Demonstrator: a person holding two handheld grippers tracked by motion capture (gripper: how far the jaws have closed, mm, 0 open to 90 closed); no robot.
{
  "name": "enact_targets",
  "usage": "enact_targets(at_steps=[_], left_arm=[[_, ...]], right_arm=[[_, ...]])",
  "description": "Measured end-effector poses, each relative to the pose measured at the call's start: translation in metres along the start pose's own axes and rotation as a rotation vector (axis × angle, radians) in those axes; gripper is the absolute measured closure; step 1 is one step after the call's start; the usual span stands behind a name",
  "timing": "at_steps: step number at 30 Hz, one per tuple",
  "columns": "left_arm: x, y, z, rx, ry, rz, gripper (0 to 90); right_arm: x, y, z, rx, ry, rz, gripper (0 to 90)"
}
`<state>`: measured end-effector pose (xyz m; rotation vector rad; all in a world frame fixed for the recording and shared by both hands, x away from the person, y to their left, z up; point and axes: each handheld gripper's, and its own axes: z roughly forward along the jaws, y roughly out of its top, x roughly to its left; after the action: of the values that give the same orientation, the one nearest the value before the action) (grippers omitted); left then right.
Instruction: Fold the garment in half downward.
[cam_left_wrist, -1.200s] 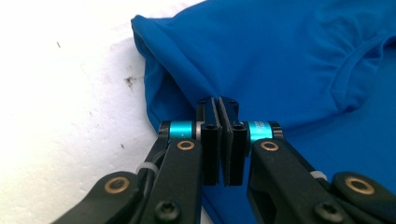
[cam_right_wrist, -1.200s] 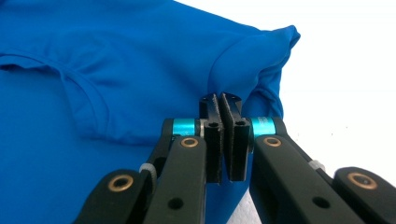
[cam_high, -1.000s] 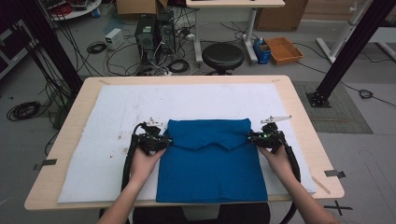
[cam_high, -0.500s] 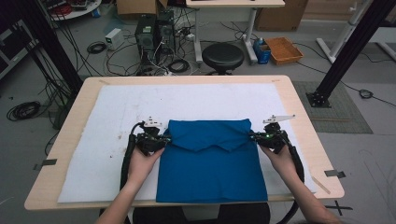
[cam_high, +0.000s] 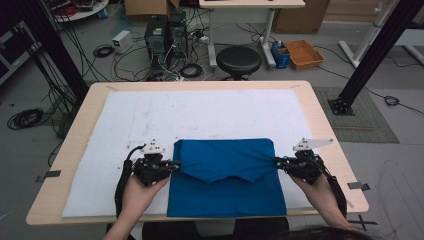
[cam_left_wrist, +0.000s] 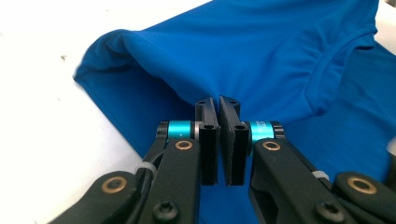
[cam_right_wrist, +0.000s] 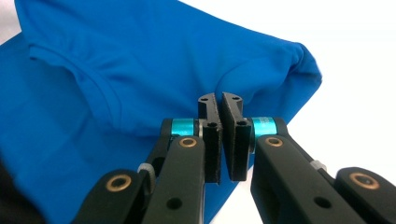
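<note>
Blue shirt (cam_high: 225, 175) lies half-folded, collar showing

Both forearms enter the high view from six o'clock and spread apart, the left hand (cam_high: 136, 192) toward ten o'clock and the right hand (cam_high: 320, 192) toward two o'clock. The left gripper (cam_high: 175, 163) points to three o'clock and the right gripper (cam_high: 276, 161) to nine o'clock, so they face each other. In each gripper view the two black jaws stand pressed nearly together, pinched on a fold of cloth (cam_left_wrist: 261, 60).
</note>
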<state>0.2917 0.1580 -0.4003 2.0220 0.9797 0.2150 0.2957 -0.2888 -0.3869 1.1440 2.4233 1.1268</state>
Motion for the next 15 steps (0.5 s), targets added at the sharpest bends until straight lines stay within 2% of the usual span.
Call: enact_targets(at_steps=[1,3,7,15], left_arm=[[-0.006,-0.006,-0.007,0.005,-0.006,0.012,86.3],[-0.009,-0.009,-0.009,0.004,-0.01,0.01,86.3],[-0.023,-0.023,-0.021,0.028,-0.038,0.014,86.3],[-0.042,-0.04,-0.027,0.077,-0.065,0.041,86.3]], right_arm=[[0.004,-0.003,-0.003,-0.003,0.002,-0.012,87.2],[0.012,-0.01,-0.009,0.001,0.006,-0.025,87.1],[0.027,-0.022,-0.017,0.013,0.006,-0.061,87.2],[0.047,-0.041,-0.027,0.036,-0.002,-0.098,87.2]])
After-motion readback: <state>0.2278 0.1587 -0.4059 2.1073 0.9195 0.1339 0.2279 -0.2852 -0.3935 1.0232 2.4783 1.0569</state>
